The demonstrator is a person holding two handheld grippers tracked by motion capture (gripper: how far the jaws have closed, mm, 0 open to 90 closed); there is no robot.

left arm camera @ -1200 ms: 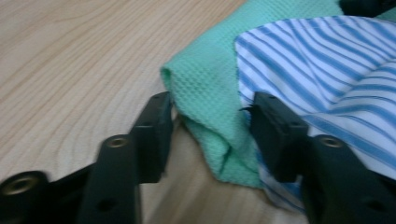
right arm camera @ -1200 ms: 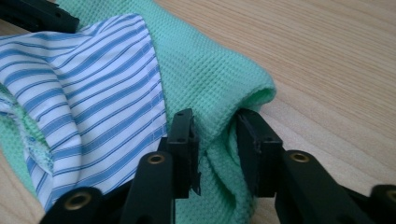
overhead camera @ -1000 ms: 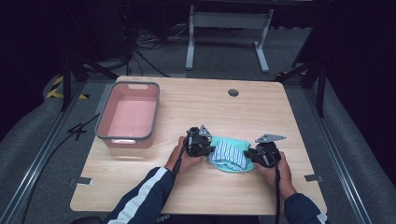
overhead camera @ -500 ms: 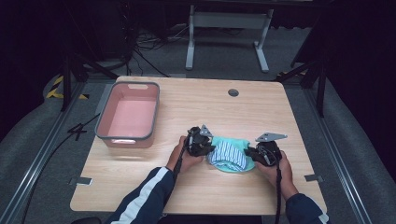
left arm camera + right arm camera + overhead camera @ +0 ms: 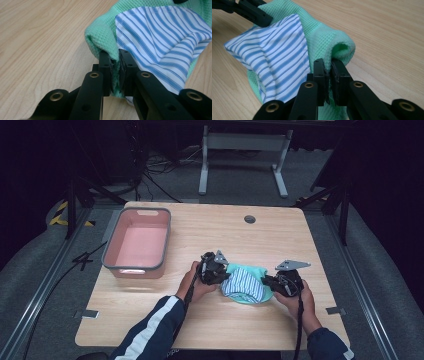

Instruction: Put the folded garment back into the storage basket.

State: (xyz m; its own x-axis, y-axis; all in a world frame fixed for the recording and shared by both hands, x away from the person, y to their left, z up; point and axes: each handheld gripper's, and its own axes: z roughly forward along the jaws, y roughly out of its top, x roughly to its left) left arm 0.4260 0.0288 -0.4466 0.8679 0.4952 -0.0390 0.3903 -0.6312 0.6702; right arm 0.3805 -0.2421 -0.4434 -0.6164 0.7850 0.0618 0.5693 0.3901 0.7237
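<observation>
On the wooden table (image 5: 210, 320), near its front edge, a green waffle-weave cloth (image 5: 246, 270) lay with a blue-and-white striped cloth (image 5: 244, 284) on top of it. The left gripper (image 5: 115, 65) had its jaws pinched on a fold at one end of the green cloth, and the right gripper (image 5: 327, 72) pinched a fold at the opposite end. A pink bin (image 5: 137, 244) sat well apart at the table's left.
</observation>
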